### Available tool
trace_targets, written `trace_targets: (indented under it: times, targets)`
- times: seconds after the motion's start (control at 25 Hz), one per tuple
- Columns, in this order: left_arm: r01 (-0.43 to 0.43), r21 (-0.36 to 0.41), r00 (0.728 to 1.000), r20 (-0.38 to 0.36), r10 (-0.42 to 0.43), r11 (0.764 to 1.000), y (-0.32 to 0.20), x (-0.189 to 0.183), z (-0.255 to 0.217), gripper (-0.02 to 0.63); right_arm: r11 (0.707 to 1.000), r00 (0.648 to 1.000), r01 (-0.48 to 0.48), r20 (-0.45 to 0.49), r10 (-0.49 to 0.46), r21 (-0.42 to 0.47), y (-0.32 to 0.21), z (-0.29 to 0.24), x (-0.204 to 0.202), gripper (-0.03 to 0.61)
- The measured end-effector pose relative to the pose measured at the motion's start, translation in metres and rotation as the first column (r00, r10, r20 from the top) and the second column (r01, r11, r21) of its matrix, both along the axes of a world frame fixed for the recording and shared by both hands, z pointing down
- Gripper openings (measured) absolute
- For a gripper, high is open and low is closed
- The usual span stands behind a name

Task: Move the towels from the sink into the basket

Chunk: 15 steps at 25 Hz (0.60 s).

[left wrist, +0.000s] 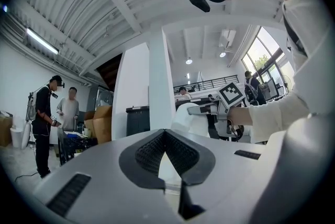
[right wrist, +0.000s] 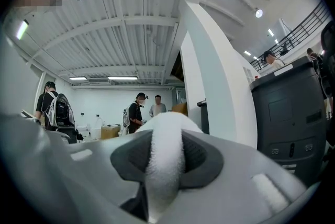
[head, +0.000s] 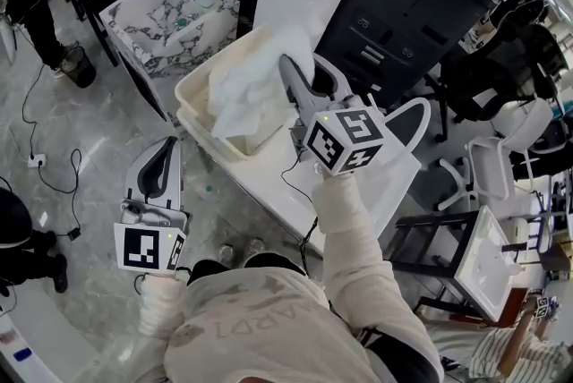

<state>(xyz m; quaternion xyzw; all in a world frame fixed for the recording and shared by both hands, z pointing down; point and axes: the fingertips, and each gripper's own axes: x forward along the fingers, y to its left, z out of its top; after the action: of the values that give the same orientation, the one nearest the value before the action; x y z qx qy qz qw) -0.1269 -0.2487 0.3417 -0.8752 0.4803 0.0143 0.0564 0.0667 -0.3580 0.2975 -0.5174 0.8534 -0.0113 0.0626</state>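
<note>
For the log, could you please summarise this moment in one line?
right gripper shut on towel; towel over basket; left gripper shut, empty

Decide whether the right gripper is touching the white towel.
Touching. The right gripper view shows the white towel squeezed between both pads of the right gripper, bulging out past its tips.

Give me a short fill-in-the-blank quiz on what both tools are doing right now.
1. The right tool is shut on a white ____.
2. That towel hangs at the cream ____ on the table.
3. The left tool, jaws together, holds ____.
Missing words: towel; basket; nothing.
</note>
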Motion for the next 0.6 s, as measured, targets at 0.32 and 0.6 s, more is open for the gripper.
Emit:
trace_targets:
  times: [0.32,0.6]
  targets:
    - [0.03,-0.002,0.999,0.013,-0.03,1.0,0.0,0.003,0.001,0.005,1.0,1.0,0.017,-0.004,-0.017,-0.018,-0.023,0.017,0.0,0.115]
    - [0.042,-0.015,0.999,0.026,-0.041,0.999,-0.002,0.009,0.004,0.006,0.996,1.0,0.009,0.009,-0.008,-0.092,-0.047,0.051,0.005,0.116]
